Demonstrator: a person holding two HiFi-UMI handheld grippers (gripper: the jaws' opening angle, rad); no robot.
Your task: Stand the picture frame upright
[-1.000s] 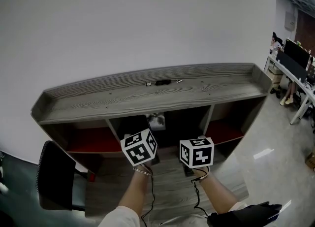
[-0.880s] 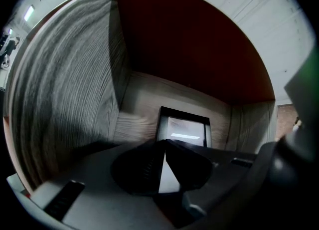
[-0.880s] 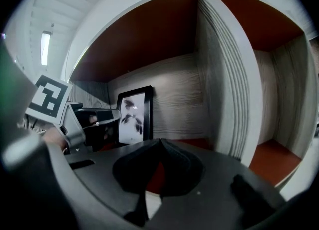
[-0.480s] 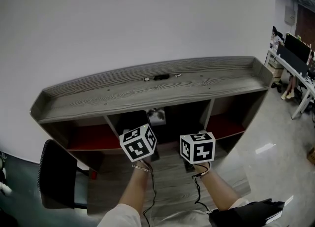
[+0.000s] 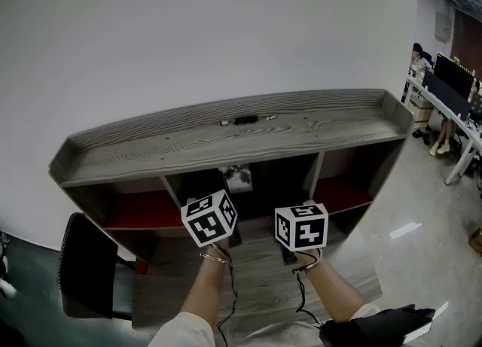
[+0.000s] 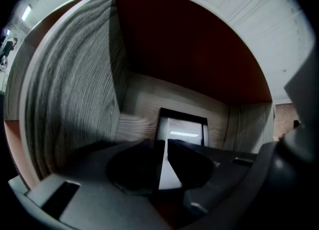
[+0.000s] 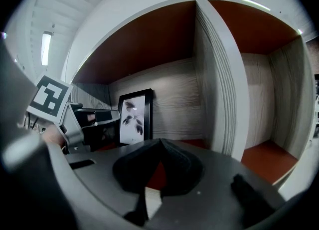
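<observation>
Picture frame: the picture frame (image 7: 134, 116) is black-edged with a pale print. It stands upright on its short edge, so the task looks nearly or wholly done.
Place: it is in the middle compartment of the shelf unit (image 5: 226, 142), close against the back panel (image 7: 174, 104). Whether it leans on the panel or stands on its own prop I cannot tell.
Left claw: the left claw (image 6: 166, 146) points straight at the frame and its jaws have just been opening. A narrow gap shows between the pads and no pad is seen pressing on the frame.
Right claw: the right claw (image 7: 159, 144) has its tips closed together on nothing and is well back from the frame.
Weight: probably light, and easy to tip with a nudge.
Stiffness: a rigid border. The shiny front is likely brittle and slippery.
Where to hold: pinch a side or top edge of the border across its thickness, never the front.
Risk: a claw that drags on the border as it backs out could pull the frame forward and over.
</observation>
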